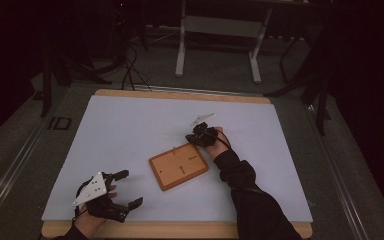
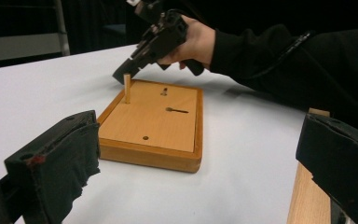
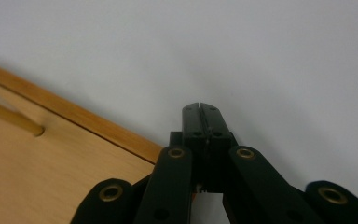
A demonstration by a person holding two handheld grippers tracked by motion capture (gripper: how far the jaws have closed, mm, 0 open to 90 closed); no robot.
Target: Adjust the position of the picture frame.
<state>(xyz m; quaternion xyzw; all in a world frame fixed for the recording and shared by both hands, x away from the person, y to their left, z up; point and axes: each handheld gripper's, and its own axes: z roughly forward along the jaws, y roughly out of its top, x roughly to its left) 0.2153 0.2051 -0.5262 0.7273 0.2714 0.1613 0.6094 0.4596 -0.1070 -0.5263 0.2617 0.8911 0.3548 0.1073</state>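
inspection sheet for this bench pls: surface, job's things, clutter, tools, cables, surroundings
Surface: pale sheet over a wood-edged table.
Job's things: wooden board lying flat mid-table; one wooden peg upright in a corner hole.
Clutter: nothing seen.
Tools: left tool open, empty, at the near edge; right tool shut, empty, tip beside the peg.
Cables: dark cables on the floor beyond the table.
Surroundings: dim room, white frame legs behind.

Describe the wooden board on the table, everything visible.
The flat rectangular light-wood board with a darker raised rim lies skewed on the white table sheet, near its middle. Its top has a slot, small holes and one short wooden peg standing upright in a far corner. The right tool, jaws shut and empty, hovers close to that peg; whether they touch is unclear. Nothing else lies on it.
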